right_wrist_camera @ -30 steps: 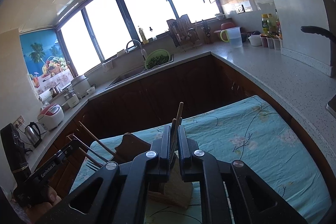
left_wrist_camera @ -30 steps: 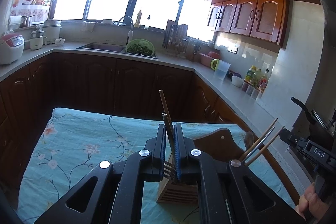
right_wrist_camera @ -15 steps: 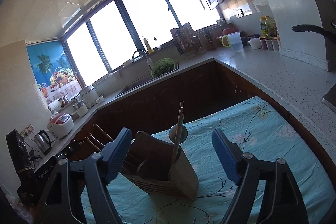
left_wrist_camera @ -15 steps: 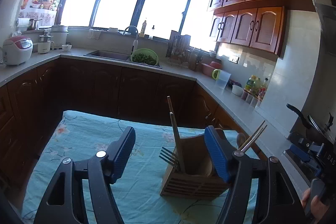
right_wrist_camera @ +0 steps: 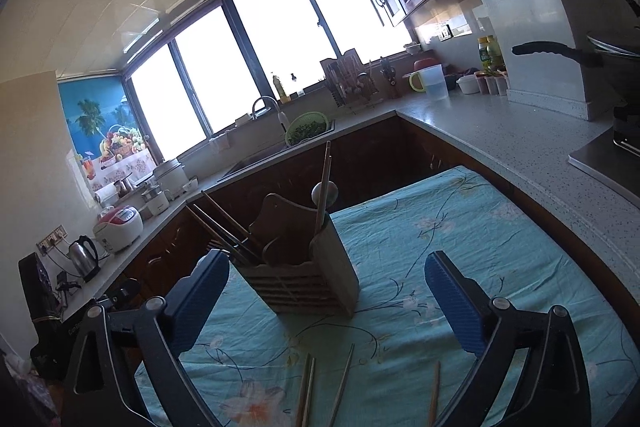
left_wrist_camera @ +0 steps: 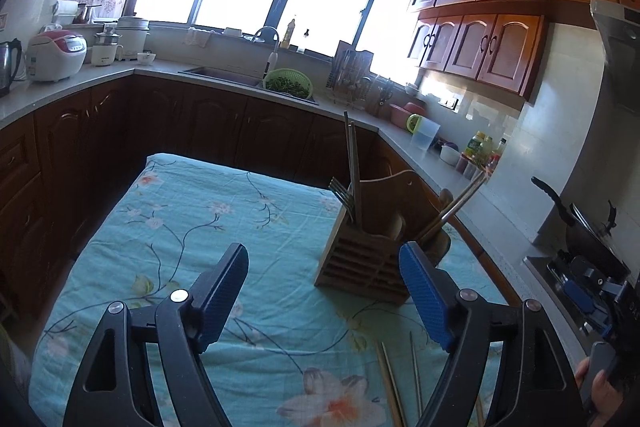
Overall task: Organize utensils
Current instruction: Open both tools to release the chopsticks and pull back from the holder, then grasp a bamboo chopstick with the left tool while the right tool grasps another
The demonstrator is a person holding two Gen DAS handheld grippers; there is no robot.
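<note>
Utensil holder (left_wrist_camera: 374, 247) on floral tablecloth (left_wrist_camera: 192, 219)

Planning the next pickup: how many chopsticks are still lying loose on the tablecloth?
4 in the right wrist view: a touching pair, one just right, one farther right. Frame edge may hide more.
</note>
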